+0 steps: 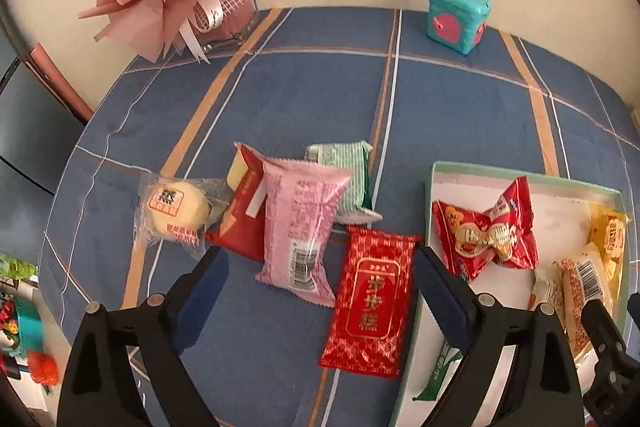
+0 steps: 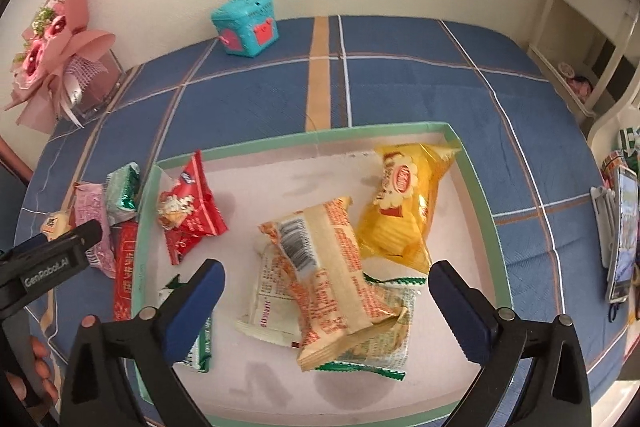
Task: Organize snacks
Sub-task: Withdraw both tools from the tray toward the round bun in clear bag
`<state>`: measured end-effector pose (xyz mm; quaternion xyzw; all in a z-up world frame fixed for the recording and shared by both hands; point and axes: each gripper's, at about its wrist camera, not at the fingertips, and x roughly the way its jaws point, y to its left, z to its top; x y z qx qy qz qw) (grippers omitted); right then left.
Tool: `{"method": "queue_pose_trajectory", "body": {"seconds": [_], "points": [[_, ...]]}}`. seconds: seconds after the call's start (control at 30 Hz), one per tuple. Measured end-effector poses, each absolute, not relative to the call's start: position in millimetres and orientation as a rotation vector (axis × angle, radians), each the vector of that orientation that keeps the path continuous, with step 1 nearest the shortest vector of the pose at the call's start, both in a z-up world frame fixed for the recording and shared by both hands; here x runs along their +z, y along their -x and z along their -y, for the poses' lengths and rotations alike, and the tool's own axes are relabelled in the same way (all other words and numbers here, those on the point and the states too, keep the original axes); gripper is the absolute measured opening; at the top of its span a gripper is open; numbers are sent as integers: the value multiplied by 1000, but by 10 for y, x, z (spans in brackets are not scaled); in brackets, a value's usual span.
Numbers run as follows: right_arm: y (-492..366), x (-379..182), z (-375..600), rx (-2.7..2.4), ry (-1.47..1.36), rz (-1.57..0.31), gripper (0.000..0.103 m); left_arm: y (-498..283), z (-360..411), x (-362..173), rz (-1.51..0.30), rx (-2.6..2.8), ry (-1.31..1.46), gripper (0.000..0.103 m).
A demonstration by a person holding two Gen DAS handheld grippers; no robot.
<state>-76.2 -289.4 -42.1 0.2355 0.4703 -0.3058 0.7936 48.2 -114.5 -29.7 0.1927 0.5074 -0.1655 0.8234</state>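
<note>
Snacks half sorted: we have several packets in the green-rimmed tray (image 2: 476, 187) and five loose on the blue plaid cloth (image 1: 304, 87) just off its left edge.

Right gripper (image 2: 326, 301) hangs over the tray's near half, jaws wide apart, nothing between the pads. The orange-print packet (image 2: 332, 279) lies right below it on the white wrappers, looks freshly dropped. Yellow packet (image 2: 404, 207) sits toward the tray's far right corner, red twist-end packet (image 2: 188, 207) at the far left corner.

Left gripper (image 1: 320, 291) is over the loose pile, jaws also apart and empty, straddling the pink packet (image 1: 300, 227) and the red foil packet (image 1: 372, 303). Round cake in clear wrap (image 1: 176, 211), dark red packet (image 1: 240, 223) and green packet (image 1: 348, 179) lie further out.

We judge this as pick-next. Red foil packet is nearest the tray's edge, flat and slippery, so we need to centre on it alone, drop low and pinch across its narrow width.
</note>
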Motion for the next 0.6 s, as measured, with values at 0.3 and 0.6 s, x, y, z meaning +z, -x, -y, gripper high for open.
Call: {"method": "queue_pose_trajectory", "body": {"seconds": [0.3,0.6], "points": [[747,-234,2759,-636,-486,-922,103,-567,1058,-265,-1093,-318,-320,93],[574,-155,2542,-622,-445,-846,103,-710,876,-225,-1076,-369,-254,93]]}}
